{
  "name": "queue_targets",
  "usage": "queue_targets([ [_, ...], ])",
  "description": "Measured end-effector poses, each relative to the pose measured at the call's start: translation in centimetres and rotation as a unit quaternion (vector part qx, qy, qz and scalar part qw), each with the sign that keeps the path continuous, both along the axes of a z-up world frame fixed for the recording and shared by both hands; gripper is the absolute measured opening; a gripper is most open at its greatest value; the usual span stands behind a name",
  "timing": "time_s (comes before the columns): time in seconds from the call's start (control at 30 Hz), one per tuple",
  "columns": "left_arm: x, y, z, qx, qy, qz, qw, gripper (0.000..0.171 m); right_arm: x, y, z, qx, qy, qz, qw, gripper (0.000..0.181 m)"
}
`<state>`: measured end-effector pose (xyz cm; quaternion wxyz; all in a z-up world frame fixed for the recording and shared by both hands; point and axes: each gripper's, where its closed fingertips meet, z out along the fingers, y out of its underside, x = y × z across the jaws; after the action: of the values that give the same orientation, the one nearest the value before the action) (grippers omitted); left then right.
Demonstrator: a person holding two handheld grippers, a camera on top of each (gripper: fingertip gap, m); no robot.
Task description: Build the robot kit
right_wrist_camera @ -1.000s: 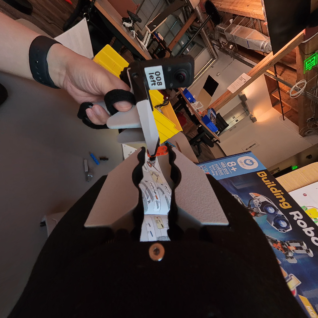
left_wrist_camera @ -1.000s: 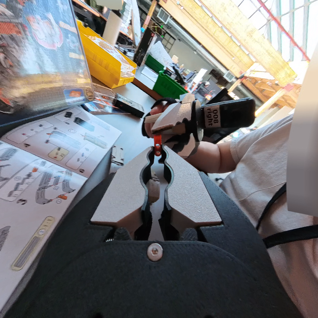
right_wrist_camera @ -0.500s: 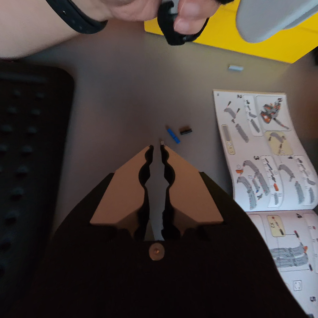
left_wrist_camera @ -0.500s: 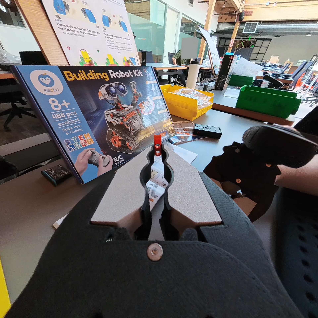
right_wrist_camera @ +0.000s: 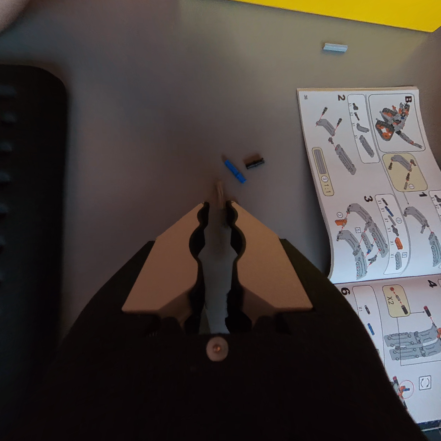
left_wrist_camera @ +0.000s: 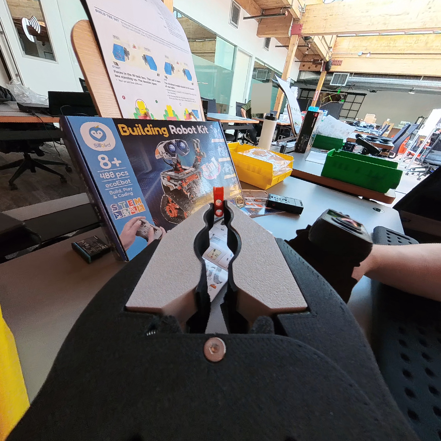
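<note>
My left gripper (left_wrist_camera: pixel 218 205) is shut on a small orange-red beam (left_wrist_camera: pixel 218 194) that stands up from its tips, held above the grey table (left_wrist_camera: pixel 47 298) in front of a blue robot kit box (left_wrist_camera: pixel 143 171). My right gripper (right_wrist_camera: pixel 217 202) points down at the table (right_wrist_camera: pixel 143 107), its jaws a narrow gap apart around a blurred grey piece (right_wrist_camera: pixel 219 191); whether they pinch it is unclear. A blue pin (right_wrist_camera: pixel 235 171) and a black pin (right_wrist_camera: pixel 254 163) lie just beyond its tips. The right gripper also shows in the left wrist view (left_wrist_camera: pixel 338 229), low at the right.
An open instruction booklet (right_wrist_camera: pixel 372 191) lies right of the pins. A light grey piece (right_wrist_camera: pixel 335 47) lies near a yellow bin (right_wrist_camera: pixel 334 9). A black mat (right_wrist_camera: pixel 28 191) is at the left. Behind are a yellow bin (left_wrist_camera: pixel 257 167), a green bin (left_wrist_camera: pixel 358 171), a black block (left_wrist_camera: pixel 284 206) and a battery pack (left_wrist_camera: pixel 90 248). The gap from one gripper's tips to the other's is roughly 20 cm. From my right tips it is roughly 4 cm to the black pin (right_wrist_camera: pixel 254 163); from my left, 20 cm.
A second ago the two grippers met tip to tip at the orange beam. They have parted: the left swung level facing the box, the right dropped to the table by the pins.
</note>
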<state>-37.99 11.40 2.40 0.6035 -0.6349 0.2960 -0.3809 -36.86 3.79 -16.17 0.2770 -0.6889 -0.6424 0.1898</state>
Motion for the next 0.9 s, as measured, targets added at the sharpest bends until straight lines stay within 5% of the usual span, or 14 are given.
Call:
queue_targets([
  [0.8, 0.5, 1.0, -2.1, -0.013, 0.045, 0.015, 0.999, 0.005, 0.3, 0.4, -0.1, -0.077, 0.023, -0.068, 0.994, 0.004],
  [0.9, 0.8, 1.4, -3.1, -0.008, 0.076, 0.03, 0.997, 0.005, 1.3, 1.6, 2.3, -0.03, 0.047, -0.08, 0.995, 0.003],
])
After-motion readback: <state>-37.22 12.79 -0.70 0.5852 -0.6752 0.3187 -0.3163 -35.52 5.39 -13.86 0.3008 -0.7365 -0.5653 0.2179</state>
